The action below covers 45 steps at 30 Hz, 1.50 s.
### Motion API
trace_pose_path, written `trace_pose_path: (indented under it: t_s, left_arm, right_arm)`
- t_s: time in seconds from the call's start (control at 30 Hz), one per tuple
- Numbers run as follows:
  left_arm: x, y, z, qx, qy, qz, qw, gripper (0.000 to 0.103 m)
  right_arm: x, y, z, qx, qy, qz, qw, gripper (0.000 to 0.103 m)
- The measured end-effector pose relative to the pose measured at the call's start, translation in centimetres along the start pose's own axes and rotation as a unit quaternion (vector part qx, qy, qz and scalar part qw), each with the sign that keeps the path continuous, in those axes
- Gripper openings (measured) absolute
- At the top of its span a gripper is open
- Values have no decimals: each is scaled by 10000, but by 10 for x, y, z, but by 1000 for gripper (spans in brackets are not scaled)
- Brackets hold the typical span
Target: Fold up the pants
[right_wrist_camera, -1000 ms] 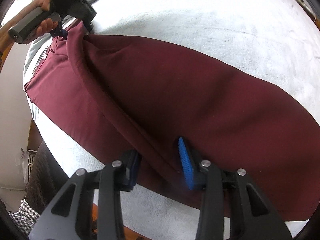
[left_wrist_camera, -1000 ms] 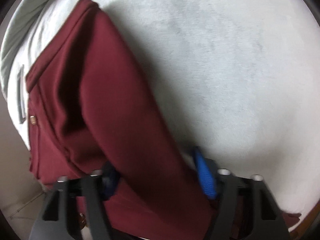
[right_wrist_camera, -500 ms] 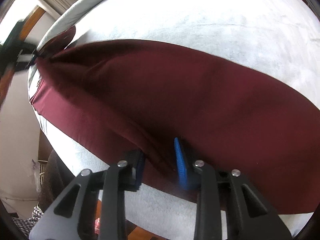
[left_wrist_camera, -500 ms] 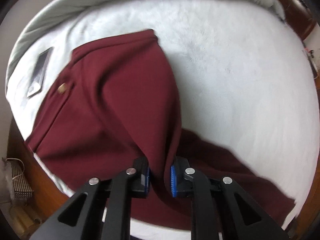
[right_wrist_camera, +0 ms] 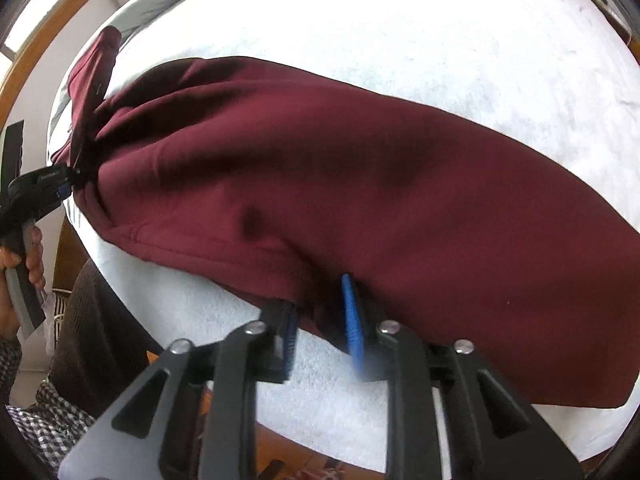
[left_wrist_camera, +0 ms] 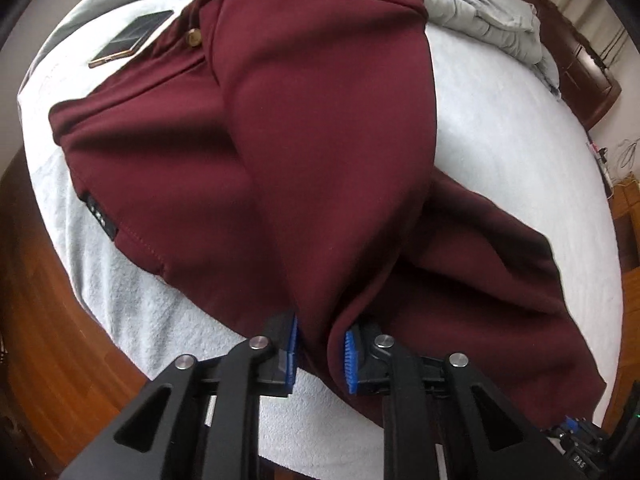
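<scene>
Dark red pants (left_wrist_camera: 320, 128) lie on a white bed cover (left_wrist_camera: 520, 128), one leg folded over the other. My left gripper (left_wrist_camera: 320, 350) is shut on a fold of the pants near the seat, at the bed's near edge. The waistband with a brass button (left_wrist_camera: 194, 37) lies at the far side. In the right wrist view the pants (right_wrist_camera: 360, 184) stretch across the bed. My right gripper (right_wrist_camera: 322, 326) is shut on the near edge of the leg fabric. The left gripper (right_wrist_camera: 60, 184) shows at the far left, pinching the pants.
A phone (left_wrist_camera: 132, 38) lies on the bed next to the waistband. A grey duvet (left_wrist_camera: 488, 12) is bunched at the far side. Wooden floor (left_wrist_camera: 36, 320) lies below the bed's near edge. A dark wooden cabinet (left_wrist_camera: 580, 76) stands at the right.
Both grippers have carried the upper pant leg across the lower one toward the bed's near edge. The left gripper has come closer to the pants and lower.
</scene>
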<state>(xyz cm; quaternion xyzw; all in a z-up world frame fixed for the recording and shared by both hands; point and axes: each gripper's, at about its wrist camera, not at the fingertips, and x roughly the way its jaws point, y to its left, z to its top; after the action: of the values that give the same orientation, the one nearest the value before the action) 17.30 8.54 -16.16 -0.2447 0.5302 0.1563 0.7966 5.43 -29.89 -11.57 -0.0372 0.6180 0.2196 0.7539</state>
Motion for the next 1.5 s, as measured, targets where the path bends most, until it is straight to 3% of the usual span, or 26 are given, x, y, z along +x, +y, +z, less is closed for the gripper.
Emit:
trace_pose_path:
  t_s: [0.07, 0.13, 0.17, 0.3, 0.4, 0.47, 0.6, 0.7, 0.83, 0.93, 1.13, 1.27, 1.4, 1.5]
  left_arm:
    - [-11, 4, 0, -57, -7, 67, 10000, 43]
    - [-19, 8, 7, -117, -159, 19, 9998, 53]
    - [-22, 4, 12, -67, -188, 122, 9997, 61]
    - [-21, -5, 29, 104, -205, 374, 9990, 64]
    - [-21, 5, 24, 44, 318, 663, 9973, 67]
    - [-26, 1, 16, 56, 480, 497, 9976, 69]
    - [-54, 3, 18, 0, 302, 344, 9989, 87]
    - [-85, 17, 15, 125, 33, 375, 9992, 91]
    - [-70, 19, 36, 342, -191, 787, 9961, 92]
    - [-54, 50, 40, 429, -156, 1150, 9923, 92]
    - [-18, 130, 37, 226, 164, 1500, 9883, 87]
    - [-8, 155, 34, 352, 119, 1408, 9893, 95]
    - [-11, 187, 36, -203, -5, 725, 9972, 88]
    - [-12, 197, 33, -211, 65, 547, 9983, 88]
  right_arm:
    - [-9, -2, 1, 5, -30, 107, 9999, 36]
    - [-15, -3, 1, -67, 0, 102, 9999, 53]
    - [-20, -4, 2, -53, -24, 89, 9999, 55]
    - [-34, -9, 12, 6, -152, 238, 9996, 63]
    - [-40, -9, 15, 120, -229, 339, 9991, 67]
    - [-41, -10, 15, 179, -248, 364, 9989, 68]
    - [-34, -6, 16, 224, -230, 401, 9987, 68]
    - [-30, 12, 18, 272, -328, 610, 9972, 65]
    - [-34, 45, 47, 43, -496, 929, 9944, 65]
    - [-29, 69, 75, -195, -483, 1017, 9934, 65]
    - [4, 143, 153, -628, -215, 1631, 9844, 66]
    - [32, 185, 202, -685, -59, 1812, 9810, 66]
    - [62, 212, 244, -465, 137, 2015, 9783, 66]
    - [84, 227, 260, -408, 304, 1886, 9807, 67]
